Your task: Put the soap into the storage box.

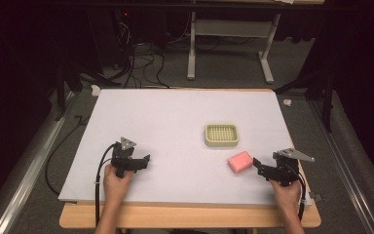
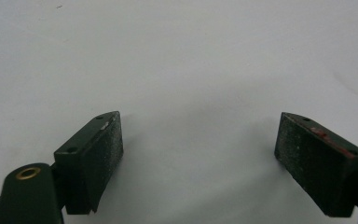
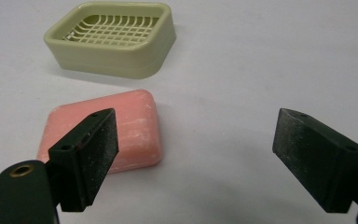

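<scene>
1. High view: your left gripper (image 1: 143,161) rests low on the white counter (image 1: 175,112); your right gripper (image 1: 259,165) points at the pink soap (image 1: 240,161), just beside the green soap dish (image 1: 221,135).
2. Left gripper view: jaws spread over bare counter.
3. Right gripper view: jaws spread, empty; soap before the left one.

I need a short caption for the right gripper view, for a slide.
Open right gripper near a pink soap, with an empty green soap dish beyond it.

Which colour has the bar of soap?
Pink; the soap bar shows best in the right gripper view.
</scene>
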Demonstrator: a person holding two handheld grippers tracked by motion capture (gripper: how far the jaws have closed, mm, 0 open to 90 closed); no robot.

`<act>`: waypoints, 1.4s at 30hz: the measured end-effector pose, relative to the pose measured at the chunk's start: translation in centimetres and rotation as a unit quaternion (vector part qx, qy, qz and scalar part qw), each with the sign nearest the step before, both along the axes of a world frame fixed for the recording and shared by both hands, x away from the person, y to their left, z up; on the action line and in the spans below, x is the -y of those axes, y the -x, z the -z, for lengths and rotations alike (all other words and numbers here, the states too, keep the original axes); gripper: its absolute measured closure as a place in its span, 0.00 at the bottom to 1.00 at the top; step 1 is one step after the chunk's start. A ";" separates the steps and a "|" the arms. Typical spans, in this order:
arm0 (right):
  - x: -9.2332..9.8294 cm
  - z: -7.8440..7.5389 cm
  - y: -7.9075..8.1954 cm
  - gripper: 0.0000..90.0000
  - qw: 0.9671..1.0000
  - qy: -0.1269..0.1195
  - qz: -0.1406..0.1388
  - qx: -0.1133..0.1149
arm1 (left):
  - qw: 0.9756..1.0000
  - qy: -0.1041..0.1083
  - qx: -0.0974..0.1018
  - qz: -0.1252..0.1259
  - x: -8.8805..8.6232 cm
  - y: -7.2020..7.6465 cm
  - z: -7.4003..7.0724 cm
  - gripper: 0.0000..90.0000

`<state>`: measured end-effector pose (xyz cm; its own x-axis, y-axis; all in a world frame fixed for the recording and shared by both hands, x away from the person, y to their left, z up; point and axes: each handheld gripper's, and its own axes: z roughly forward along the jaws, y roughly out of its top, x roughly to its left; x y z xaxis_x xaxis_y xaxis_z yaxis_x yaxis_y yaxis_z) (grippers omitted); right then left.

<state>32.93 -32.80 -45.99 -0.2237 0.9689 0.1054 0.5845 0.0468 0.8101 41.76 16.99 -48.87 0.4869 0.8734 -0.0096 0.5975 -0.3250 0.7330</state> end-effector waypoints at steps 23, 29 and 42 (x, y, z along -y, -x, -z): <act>-3.7 0.2 0.5 0.15 0.999 0.022 -0.045 -0.007 | 1.000 0.000 0.000 0.000 0.0 0.0 0.0 0.18; -4.6 0.2 0.2 0.14 0.998 0.026 -0.057 -0.005 | 1.000 0.000 0.000 0.000 0.0 0.0 0.0 0.18; -6.5 0.5 -1.0 0.14 0.997 0.051 -0.061 -0.018 | 1.000 0.000 0.000 0.000 0.0 0.0 0.0 0.18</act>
